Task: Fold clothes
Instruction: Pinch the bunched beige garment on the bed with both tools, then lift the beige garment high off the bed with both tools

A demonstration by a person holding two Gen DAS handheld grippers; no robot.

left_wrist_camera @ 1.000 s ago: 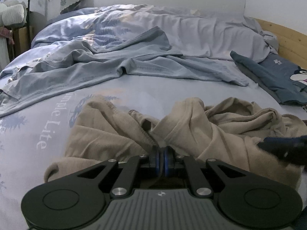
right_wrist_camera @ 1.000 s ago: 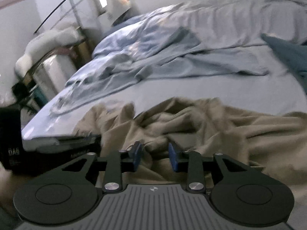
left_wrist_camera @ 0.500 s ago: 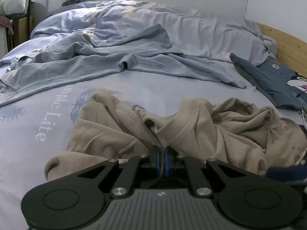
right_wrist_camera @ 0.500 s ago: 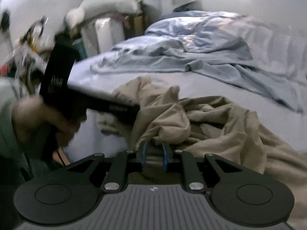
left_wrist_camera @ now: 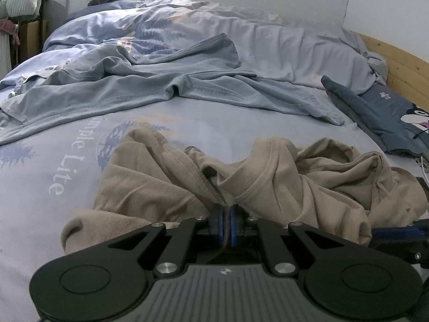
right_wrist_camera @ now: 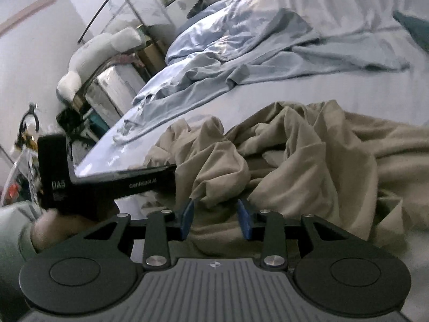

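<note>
A crumpled beige garment (left_wrist_camera: 268, 177) lies in a heap on the near part of the bed. My left gripper (left_wrist_camera: 226, 216) is shut on a seam edge of it, cloth pinched between the blue pads. In the right wrist view the same beige garment (right_wrist_camera: 308, 155) fills the middle. My right gripper (right_wrist_camera: 216, 217) has its jaws opening, with a fold of the beige cloth hanging between the blue pads, which stand apart from it. The left gripper's black body (right_wrist_camera: 115, 182) and the hand holding it show at the left of that view.
A light blue garment (left_wrist_camera: 150, 86) lies spread across the middle of the bed sheet (left_wrist_camera: 40, 166). A dark blue piece with a cartoon print (left_wrist_camera: 388, 118) lies at the right by the wooden bed frame (left_wrist_camera: 402, 64). Shelves and clutter (right_wrist_camera: 88, 88) stand beside the bed.
My right gripper's jaws narrowed on a fold of beige cloth, then widened again, and its view swung about. The left gripper has kept its pinch and stayed put.
</note>
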